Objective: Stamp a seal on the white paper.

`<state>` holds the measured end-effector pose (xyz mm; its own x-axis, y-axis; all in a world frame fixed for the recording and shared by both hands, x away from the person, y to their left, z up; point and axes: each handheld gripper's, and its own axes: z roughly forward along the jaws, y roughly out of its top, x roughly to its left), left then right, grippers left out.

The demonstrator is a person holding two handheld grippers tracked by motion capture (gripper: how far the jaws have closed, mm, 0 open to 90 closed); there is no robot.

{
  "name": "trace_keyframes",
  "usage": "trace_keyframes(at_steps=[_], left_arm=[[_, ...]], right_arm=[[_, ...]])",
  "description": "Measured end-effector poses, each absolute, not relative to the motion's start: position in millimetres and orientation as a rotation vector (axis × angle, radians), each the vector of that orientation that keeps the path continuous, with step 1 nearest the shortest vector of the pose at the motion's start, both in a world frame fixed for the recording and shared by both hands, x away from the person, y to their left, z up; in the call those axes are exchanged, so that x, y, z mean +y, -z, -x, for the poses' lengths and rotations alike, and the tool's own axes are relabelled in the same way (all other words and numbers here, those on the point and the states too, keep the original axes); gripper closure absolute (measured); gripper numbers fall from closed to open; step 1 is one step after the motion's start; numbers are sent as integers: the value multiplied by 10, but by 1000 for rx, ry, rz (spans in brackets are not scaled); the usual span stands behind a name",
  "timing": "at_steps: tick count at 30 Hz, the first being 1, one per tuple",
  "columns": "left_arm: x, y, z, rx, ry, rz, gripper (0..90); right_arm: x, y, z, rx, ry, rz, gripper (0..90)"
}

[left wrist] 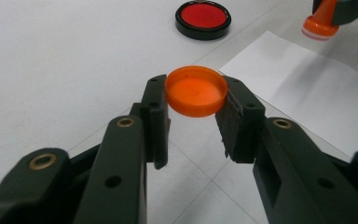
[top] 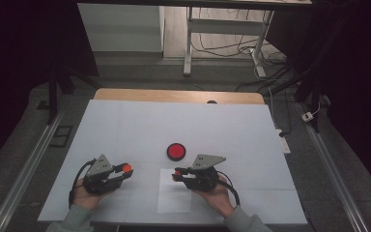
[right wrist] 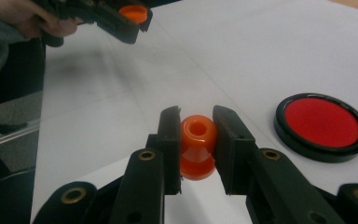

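So the orange stamp (right wrist: 197, 145) is clamped in my right claw (top: 178, 173) just above the white paper sheet (top: 174, 199), long axis lying roughly level with its face pointing left toward the other hand, while my left claw (top: 126, 169) is clamped on the stamp's orange cap (left wrist: 196, 91) off to the left over the bare desk (top: 125, 125). The red ink pad (top: 176, 151) sits just beyond the right claw, nearer to it than to the left, so I reckon that hand tips the face down onto it. The high view flattens everything, but the left gripper view shows the stamp's white-rimmed face hanging clear of the paper, and the right gripper view shows the hole in the handle's end.
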<state>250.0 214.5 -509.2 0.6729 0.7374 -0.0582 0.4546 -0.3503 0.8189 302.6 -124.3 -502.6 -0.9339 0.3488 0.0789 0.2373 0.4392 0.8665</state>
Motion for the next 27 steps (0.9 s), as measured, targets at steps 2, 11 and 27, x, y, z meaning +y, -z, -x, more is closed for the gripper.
trace_keyframes(at_steps=[2,11,27], left_arm=[[2143,5094,-2501,921,-406,-2008,648],[2141,5095,-2502,920,-403,-2009,649],[2133,5098,-2503,916,-403,-2017,648]], right_arm=[[-1245,5048,-3009,2580,-1508,-520,721],[-1213,5158,-2953,2628,-1442,-499,720],[-1160,5231,-2963,2645,-1399,-491,720]])
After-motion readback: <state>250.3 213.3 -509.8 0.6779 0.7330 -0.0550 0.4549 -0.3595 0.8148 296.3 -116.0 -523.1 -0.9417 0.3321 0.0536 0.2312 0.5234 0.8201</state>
